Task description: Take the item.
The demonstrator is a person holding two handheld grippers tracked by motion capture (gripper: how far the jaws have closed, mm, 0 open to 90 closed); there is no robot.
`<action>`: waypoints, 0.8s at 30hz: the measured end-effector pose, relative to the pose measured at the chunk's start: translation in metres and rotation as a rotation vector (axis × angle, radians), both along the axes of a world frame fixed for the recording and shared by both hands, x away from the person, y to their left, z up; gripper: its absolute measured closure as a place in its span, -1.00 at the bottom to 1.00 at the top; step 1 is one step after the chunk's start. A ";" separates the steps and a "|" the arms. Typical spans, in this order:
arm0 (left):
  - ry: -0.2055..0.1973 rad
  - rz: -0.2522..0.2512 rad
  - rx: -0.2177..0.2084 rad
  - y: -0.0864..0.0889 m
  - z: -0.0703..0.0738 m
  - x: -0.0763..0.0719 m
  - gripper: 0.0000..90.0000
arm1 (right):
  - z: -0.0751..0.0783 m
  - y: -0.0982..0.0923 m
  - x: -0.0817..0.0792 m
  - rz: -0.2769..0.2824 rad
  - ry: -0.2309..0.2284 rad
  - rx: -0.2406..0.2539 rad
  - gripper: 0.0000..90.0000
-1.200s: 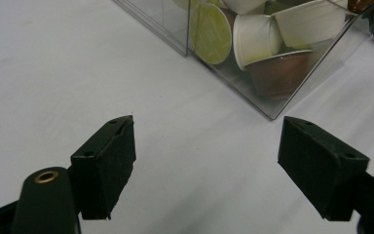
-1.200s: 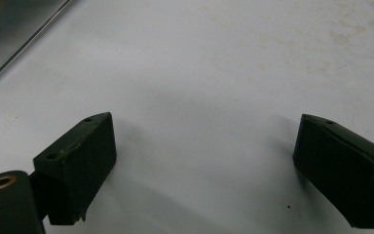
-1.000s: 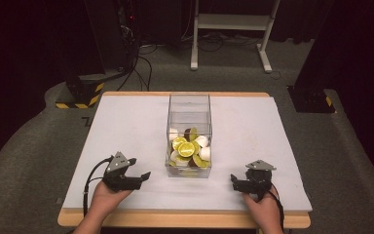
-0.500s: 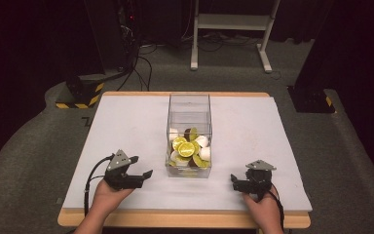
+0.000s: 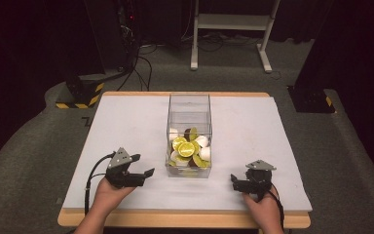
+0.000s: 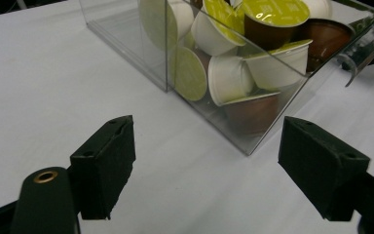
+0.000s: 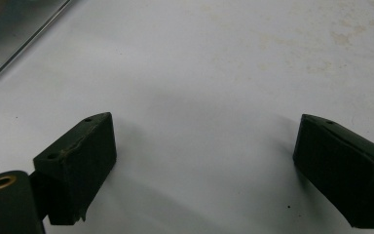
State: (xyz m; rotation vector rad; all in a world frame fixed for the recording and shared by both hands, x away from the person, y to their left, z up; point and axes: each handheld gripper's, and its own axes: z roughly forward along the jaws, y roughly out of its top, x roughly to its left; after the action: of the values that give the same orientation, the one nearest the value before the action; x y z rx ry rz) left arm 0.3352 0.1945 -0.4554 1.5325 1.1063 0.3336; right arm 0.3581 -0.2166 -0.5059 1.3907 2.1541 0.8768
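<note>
High view: left tool slightly nearer box

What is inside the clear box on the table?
The clear box holds a pile of coffee capsules, white and brown cups with green foil lids, heaped at its near end. Capsules lower in the pile are partly covered.

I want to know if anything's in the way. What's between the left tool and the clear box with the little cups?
Nothing: in the left gripper view, only bare white table lies between the open left tool and the clear box of cups.
</note>
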 end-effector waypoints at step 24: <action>-0.068 -0.074 -0.024 -0.032 0.030 0.007 -0.54 | 0.000 0.000 0.000 0.000 0.000 0.000 -0.82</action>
State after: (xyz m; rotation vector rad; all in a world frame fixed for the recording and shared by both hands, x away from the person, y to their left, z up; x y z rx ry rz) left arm 0.3422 0.1625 -0.4258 1.5257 0.9947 0.3183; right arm 0.3581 -0.2167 -0.5060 1.3908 2.1543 0.8771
